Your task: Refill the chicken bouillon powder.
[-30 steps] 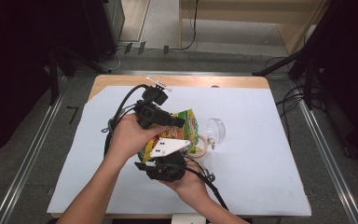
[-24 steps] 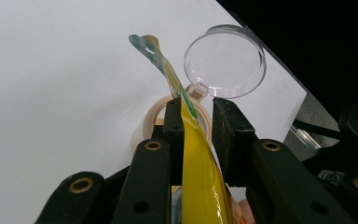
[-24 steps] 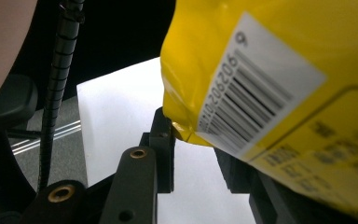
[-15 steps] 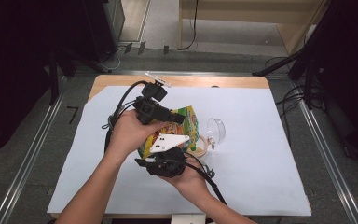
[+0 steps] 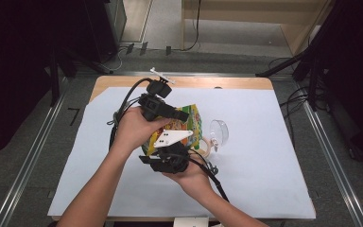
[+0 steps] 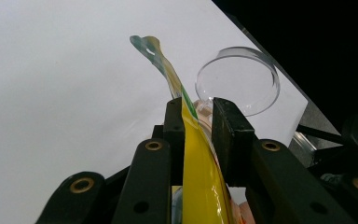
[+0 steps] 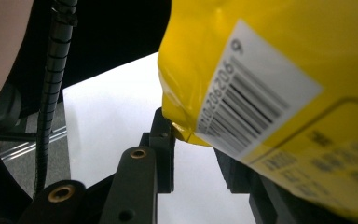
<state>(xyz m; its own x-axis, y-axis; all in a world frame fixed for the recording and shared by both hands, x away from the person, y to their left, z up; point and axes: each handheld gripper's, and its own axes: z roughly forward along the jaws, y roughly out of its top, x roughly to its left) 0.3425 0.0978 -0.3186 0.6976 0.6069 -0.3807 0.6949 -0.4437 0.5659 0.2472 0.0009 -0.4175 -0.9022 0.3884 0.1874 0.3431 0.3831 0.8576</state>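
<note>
A yellow and green snack bag [image 5: 194,124] is held up over the middle of the table between both hands. My left gripper [image 5: 183,116] reaches in from the left and is shut on the bag's thin upper edge [image 6: 192,140], which runs up between its jaws. My right gripper [image 5: 172,150], with a white three-cornered plate on top, sits just below the bag. In the right gripper view its jaws stand apart, white paper shows between them, and the bag's barcoded corner [image 7: 242,116] hangs over them and hides the right jaw's tip.
A clear round plastic lid [image 5: 220,132] stands right of the bag, also seen beyond the left jaws [image 6: 237,79]. A beige ring [image 5: 207,147] lies beside it. White paper [image 5: 274,170] covers the wooden table [image 5: 236,82]. Black cables trail from both grippers.
The right gripper has come up and forward toward the bag's lower edge. The left gripper and the bag have barely moved.
</note>
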